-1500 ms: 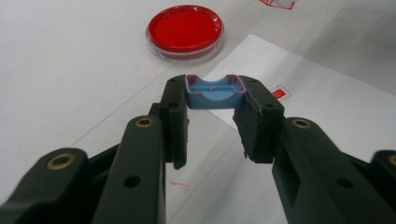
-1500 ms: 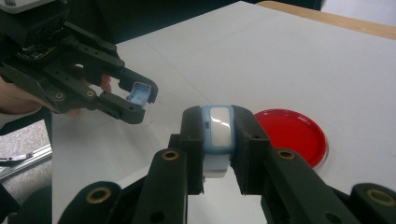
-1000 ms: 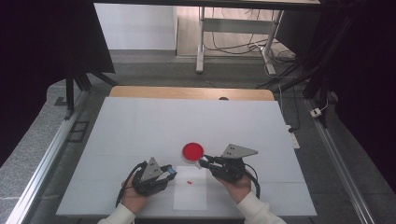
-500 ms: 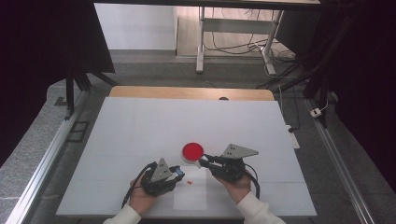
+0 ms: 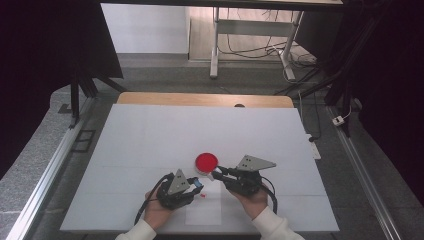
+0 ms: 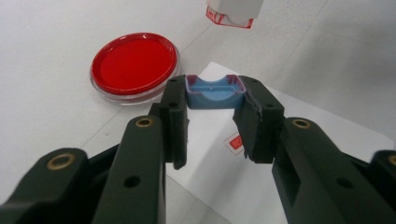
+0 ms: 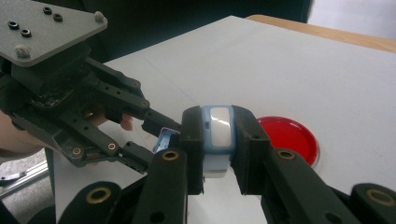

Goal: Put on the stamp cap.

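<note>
My right gripper (image 7: 218, 125) is shut on a small white and blue stamp block (image 7: 217, 140), held just above the table beside a round red dish (image 5: 206, 161). My left gripper (image 6: 215, 100) is shut on a small blue cap (image 6: 215, 92) with a reddish rim. In the high view, the left gripper (image 5: 199, 186) points right and the right gripper (image 5: 215, 174) points left, their tips a short way apart. From the left gripper view, the stamp block's base (image 6: 232, 13) hangs beyond the cap. A white paper sheet (image 5: 204, 212) with a small red stamped mark (image 6: 235, 142) lies below both.
The red dish (image 6: 134, 65) lies on the white table (image 5: 150, 140) just behind the gripper tips. A wooden strip (image 5: 200, 99) runs along the far edge. Metal rails border both sides, and a desk frame with cables stands beyond.
My left gripper has moved to the right with the blue cap, closer to the right gripper's tips. The right gripper has held still.
</note>
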`<state>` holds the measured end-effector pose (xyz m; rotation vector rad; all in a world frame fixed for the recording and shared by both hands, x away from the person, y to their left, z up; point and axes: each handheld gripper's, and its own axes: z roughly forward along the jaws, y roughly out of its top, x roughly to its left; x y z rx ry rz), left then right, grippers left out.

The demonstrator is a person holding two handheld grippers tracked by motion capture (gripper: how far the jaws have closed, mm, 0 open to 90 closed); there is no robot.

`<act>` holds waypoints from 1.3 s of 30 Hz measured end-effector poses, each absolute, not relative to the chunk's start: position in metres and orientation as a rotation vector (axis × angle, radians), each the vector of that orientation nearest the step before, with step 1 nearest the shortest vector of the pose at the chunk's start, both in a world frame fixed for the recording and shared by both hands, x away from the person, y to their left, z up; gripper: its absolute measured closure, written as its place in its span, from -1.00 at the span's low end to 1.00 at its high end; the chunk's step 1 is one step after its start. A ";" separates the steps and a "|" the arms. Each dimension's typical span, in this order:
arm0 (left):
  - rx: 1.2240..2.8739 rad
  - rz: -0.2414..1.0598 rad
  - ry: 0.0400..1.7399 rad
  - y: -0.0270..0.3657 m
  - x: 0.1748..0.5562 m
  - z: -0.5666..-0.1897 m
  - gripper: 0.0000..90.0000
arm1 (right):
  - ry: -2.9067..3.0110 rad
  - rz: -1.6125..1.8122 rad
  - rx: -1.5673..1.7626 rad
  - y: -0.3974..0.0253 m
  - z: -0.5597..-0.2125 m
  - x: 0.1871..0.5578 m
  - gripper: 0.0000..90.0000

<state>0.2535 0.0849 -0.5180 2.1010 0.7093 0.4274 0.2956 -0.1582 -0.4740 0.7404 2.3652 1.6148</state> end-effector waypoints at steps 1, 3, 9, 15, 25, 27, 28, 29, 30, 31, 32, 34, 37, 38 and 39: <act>2.100 0.427 0.712 0.084 0.254 -0.518 0.43 | 2.363 1.613 0.740 -0.158 -0.474 0.296 0.67; 2.100 0.426 0.712 0.083 0.255 -0.518 0.43 | 2.361 1.613 0.747 -0.158 -0.474 0.296 0.67; 2.098 0.434 0.713 0.077 0.260 -0.518 0.43 | 2.363 1.607 0.756 -0.158 -0.475 0.296 0.67; 2.104 0.435 0.698 0.071 0.261 -0.518 0.43 | 2.350 1.616 0.777 -0.159 -0.474 0.296 0.67; 2.110 0.432 0.694 0.062 0.263 -0.520 0.43 | 2.357 1.628 0.787 -0.155 -0.474 0.293 0.67; 2.113 0.434 0.685 0.061 0.263 -0.520 0.43 | 2.356 1.628 0.788 -0.155 -0.474 0.292 0.67; 2.114 0.434 0.682 0.061 0.263 -0.520 0.43 | 2.356 1.629 0.790 -0.154 -0.474 0.292 0.67; 2.114 0.438 0.682 0.061 0.263 -0.520 0.43 | 2.356 1.629 0.795 -0.154 -0.474 0.291 0.67; 2.116 0.441 0.683 0.061 0.263 -0.520 0.43 | 2.356 1.630 0.805 -0.154 -0.475 0.291 0.67; 2.115 0.441 0.686 0.061 0.264 -0.520 0.43 | 2.358 1.633 0.812 -0.153 -0.475 0.291 0.67; 2.115 0.441 0.686 0.061 0.264 -0.521 0.43 | 2.358 1.634 0.821 -0.153 -0.475 0.291 0.67; 2.113 0.445 0.683 0.060 0.263 -0.521 0.43 | 2.351 1.632 0.839 -0.152 -0.476 0.290 0.67; 2.112 0.450 0.683 0.059 0.263 -0.521 0.43 | 2.344 1.622 0.848 -0.150 -0.476 0.289 0.67; 2.111 0.452 0.683 0.059 0.263 -0.521 0.43 | 2.343 1.623 0.854 -0.150 -0.476 0.288 0.67; 2.112 0.456 0.683 0.059 0.262 -0.521 0.43 | 2.340 1.623 0.862 -0.150 -0.477 0.288 0.67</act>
